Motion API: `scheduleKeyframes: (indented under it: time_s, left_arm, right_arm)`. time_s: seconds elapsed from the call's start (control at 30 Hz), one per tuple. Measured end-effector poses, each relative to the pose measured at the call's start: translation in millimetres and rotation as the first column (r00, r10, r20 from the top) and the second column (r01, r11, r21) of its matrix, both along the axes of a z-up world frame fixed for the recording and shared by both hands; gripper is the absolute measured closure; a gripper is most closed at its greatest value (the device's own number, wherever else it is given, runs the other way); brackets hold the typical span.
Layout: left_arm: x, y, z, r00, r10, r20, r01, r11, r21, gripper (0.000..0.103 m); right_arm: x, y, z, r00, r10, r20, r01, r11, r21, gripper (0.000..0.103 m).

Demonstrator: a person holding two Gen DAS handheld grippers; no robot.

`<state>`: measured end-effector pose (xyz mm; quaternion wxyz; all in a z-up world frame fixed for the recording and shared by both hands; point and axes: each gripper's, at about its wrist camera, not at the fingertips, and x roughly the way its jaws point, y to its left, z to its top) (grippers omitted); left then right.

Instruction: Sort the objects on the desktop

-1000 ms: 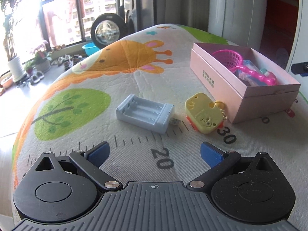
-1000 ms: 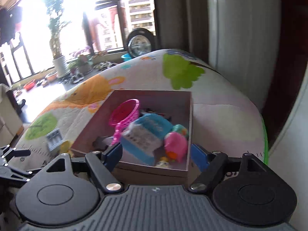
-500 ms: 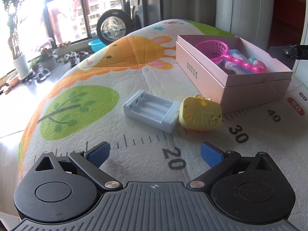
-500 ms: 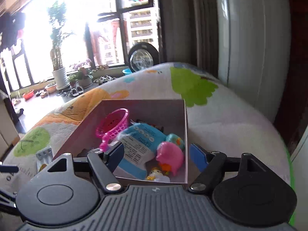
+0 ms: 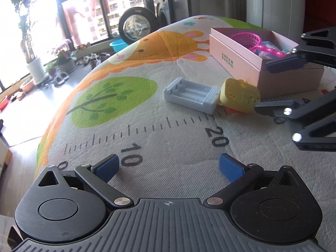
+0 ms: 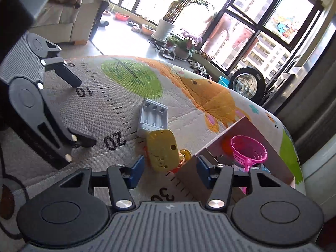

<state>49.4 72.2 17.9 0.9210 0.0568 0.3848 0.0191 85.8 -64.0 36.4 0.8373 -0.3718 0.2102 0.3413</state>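
So the right gripper was down low over the mat, jaws closing in w/ the yellow toy sitting between the blue pads. Pads weren't pressing on it tho, there was a gap on both sides, so nothing was actually pinched. One finger looked like it was just touching the toy's edge in the left wrist view, hard to say for sure.

Left gripper hung over the printed ruler near the "10" and "20" marks, jaws spread wide, nothing in between, just bare mat.

Where stuff was: yellow toy lay on the mat right up against the grey battery holder, touching or v close to it, and just beside the front corner of the pink box. Some orange/red bit poked out under the toy, couldn't tell what exactly. Battery holder was empty side up, flat on the mat, btw the green tree print and the toy.

Pink box was open, w/ a pink basket and other toys inside, too jumbled to ID.
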Motion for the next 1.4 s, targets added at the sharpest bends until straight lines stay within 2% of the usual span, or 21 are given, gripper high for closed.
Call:
scheduleKeyframes:
  time_s: [0.07,0.17,0.2,0.27,0.3,0.33,0.37,0.4,0.57,0.63,0.67,0.77,0.8,0.97,1.13,1.17,1.27,1.4]
  left_arm:
    - [-4.7,6.1,-1.2,1.000,0.004,0.001,-0.004,1.000,-0.020,0.000]
    - [-7.6,12.0,-1.5,1.000,0.002,0.000,-0.002,0.999,-0.036,0.000]
    - [-8.5,13.1,-1.2,1.000,0.003,-0.001,-0.003,0.999,-0.037,0.000]
    - [-10.8,14.4,-0.8,1.000,0.007,0.001,-0.007,0.999,-0.033,0.000]
    - [-12.0,15.0,-1.0,1.000,0.007,0.001,-0.007,0.999,-0.034,0.000]
    - [-12.5,15.6,-1.5,1.000,0.008,0.001,-0.008,0.999,-0.038,0.000]
    - [-12.4,15.8,-1.4,1.000,0.011,0.000,-0.011,0.999,-0.043,0.000]
    - [-11.8,15.8,-1.4,1.000,0.013,0.000,-0.013,0.999,-0.045,0.000]
    - [-3.0,11.2,-2.1,1.000,0.006,-0.012,-0.007,0.998,-0.064,0.000]
    - [2.3,6.4,-1.3,1.000,-0.002,-0.026,0.000,0.998,-0.067,0.000]
    - [3.7,3.5,-0.9,0.999,-0.006,-0.032,0.004,0.998,-0.061,0.000]
    - [1.7,-5.8,0.9,0.998,-0.042,-0.042,0.041,0.999,-0.026,0.000]
    - [-0.5,-8.2,1.4,0.997,-0.060,-0.048,0.060,0.998,-0.020,0.000]
    - [-15.8,-15.3,0.2,0.988,-0.136,-0.072,0.135,0.991,-0.018,0.000]
    - [-22.9,-12.7,0.1,0.986,-0.152,-0.073,0.149,0.988,-0.040,0.000]
    - [-23.4,-11.6,0.1,0.986,-0.150,-0.073,0.147,0.988,-0.046,0.000]
    - [-24.4,-9.6,-0.3,0.987,-0.147,-0.069,0.143,0.988,-0.059,0.000]
    - [-23.6,-8.9,-0.8,0.988,-0.141,-0.067,0.136,0.988,-0.072,0.000]
  right_arm:
    - [5.2,14.7,-4.5,1.000,0.010,0.017,-0.010,1.000,-0.008,0.049]
    - [12.5,30.1,-8.8,1.000,0.015,-0.003,-0.015,1.000,-0.014,0.049]
    - [13.5,33.2,-10.0,1.000,0.018,-0.020,-0.018,1.000,-0.020,0.057]
    - [9.5,31.8,-10.0,1.000,0.016,-0.016,-0.017,1.000,-0.020,0.060]
    - [6.6,28.1,-7.8,1.000,0.016,-0.018,-0.016,1.000,-0.014,0.066]
    - [4.5,21.4,-5.0,0.998,0.011,-0.065,-0.012,1.000,-0.005,0.076]
    - [3.0,13.2,-2.1,0.991,-0.003,-0.134,0.005,1.000,0.010,0.091]
    - [-0.1,3.0,-1.3,0.982,-0.018,-0.186,0.024,0.999,0.029,0.092]
    - [-24.2,-42.3,-5.0,0.979,-0.075,-0.190,0.085,0.995,0.045,0.092]
    - [-30.6,-49.2,0.2,0.989,-0.061,-0.138,0.070,0.996,0.064,0.091]
    - [-32.5,-48.6,2.8,0.993,-0.055,-0.103,0.062,0.996,0.061,0.085]
    - [-25.2,-34.5,6.5,1.000,-0.024,-0.018,0.025,0.998,0.051,0.048]
    - [-21.6,-26.9,4.7,1.000,-0.008,0.005,0.007,0.999,0.033,0.045]
    - [-3.6,15.7,-11.4,0.996,0.079,0.042,-0.076,0.996,-0.053,0.045]
    - [14.0,41.2,-24.9,0.997,0.073,0.036,-0.070,0.995,-0.074,0.046]
    - [14.6,41.7,-23.7,0.998,0.065,0.025,-0.064,0.996,-0.065,0.049]
    - [4.9,32.3,-17.5,0.997,0.070,0.014,-0.070,0.996,-0.057,0.067]
    - [-18.2,4.0,-4.1,0.997,0.077,-0.006,-0.077,0.997,-0.019,0.069]
